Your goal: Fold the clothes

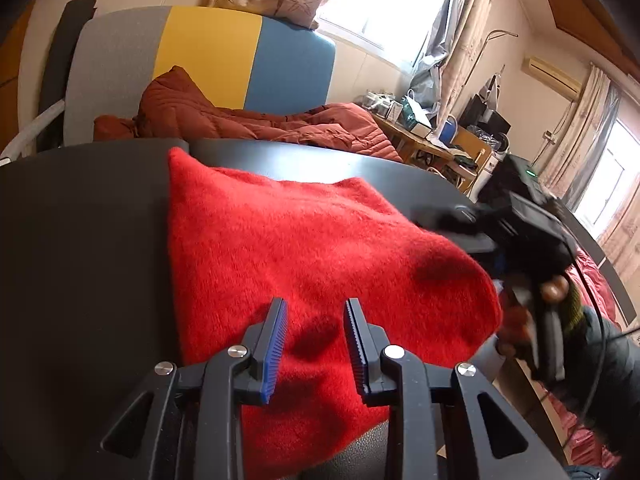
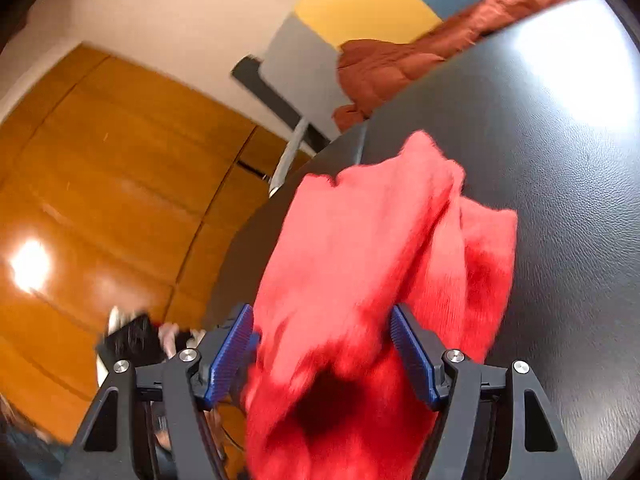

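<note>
Here we have the red fuzzy sweater [image 1: 304, 256] spread on the black table [image 1: 80, 240] so it can be folded flat. Our left gripper [image 1: 316, 344] hovers above the sweater's near edge, jaws narrowly parted and empty. Our right gripper [image 2: 324, 356] straddles a raised fold at the sweater's far side, jaws wide; whether they pinch it we cannot tell.

- Red garment [image 2: 360, 280] smeared by motion blur, near end cut off at bottom edge.
- Right gripper [image 1: 448, 220] blurred in left view, jaws indistinct.
</note>
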`<act>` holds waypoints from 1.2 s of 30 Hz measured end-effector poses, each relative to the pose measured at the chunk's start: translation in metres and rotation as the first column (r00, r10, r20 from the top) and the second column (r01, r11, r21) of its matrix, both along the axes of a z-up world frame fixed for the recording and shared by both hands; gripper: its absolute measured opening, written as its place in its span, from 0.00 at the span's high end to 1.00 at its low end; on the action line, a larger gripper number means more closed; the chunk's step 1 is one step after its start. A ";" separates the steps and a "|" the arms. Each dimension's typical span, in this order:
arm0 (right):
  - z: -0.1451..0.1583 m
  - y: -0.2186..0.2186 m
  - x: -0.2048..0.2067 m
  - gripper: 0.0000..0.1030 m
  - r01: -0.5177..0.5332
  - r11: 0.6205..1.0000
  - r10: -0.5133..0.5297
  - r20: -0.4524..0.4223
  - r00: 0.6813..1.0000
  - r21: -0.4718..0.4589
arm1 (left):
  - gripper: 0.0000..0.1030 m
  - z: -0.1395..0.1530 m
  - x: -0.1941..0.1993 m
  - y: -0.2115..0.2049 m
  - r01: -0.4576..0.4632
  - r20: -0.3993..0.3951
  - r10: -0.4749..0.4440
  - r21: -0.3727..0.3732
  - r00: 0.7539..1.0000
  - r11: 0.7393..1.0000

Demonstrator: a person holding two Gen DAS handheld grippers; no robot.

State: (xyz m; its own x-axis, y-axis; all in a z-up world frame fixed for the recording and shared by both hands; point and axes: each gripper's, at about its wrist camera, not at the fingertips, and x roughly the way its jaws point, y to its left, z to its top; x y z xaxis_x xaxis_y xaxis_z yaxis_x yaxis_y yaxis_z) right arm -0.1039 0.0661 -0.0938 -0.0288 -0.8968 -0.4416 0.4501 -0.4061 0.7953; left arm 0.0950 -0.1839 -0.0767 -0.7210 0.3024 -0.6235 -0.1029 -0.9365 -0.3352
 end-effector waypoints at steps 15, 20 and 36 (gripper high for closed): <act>0.046 -0.021 0.005 0.87 0.119 0.974 -0.026 -0.427 0.904 0.193 | 0.70 -0.017 -0.002 0.017 0.093 0.016 -0.093 -0.020 0.996 0.995; -0.006 -0.016 -0.008 0.87 0.173 0.945 -0.055 -0.389 0.920 0.276 | 0.71 -0.040 -0.008 0.031 0.119 0.091 -0.117 -0.018 0.989 0.993; 0.068 0.018 -0.012 0.49 0.312 0.916 -0.199 -0.389 0.899 0.253 | 0.66 0.029 -0.017 -0.013 -0.097 -0.073 0.097 0.003 0.993 0.995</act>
State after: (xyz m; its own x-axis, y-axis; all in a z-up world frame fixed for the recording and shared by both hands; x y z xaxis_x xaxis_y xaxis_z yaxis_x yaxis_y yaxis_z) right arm -0.1162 0.0840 -0.0262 -0.4408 -0.6616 -0.6066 0.5213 -0.7388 0.4270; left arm 0.0776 -0.1965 -0.0478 -0.7905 0.2283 -0.5683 -0.0352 -0.9433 -0.3300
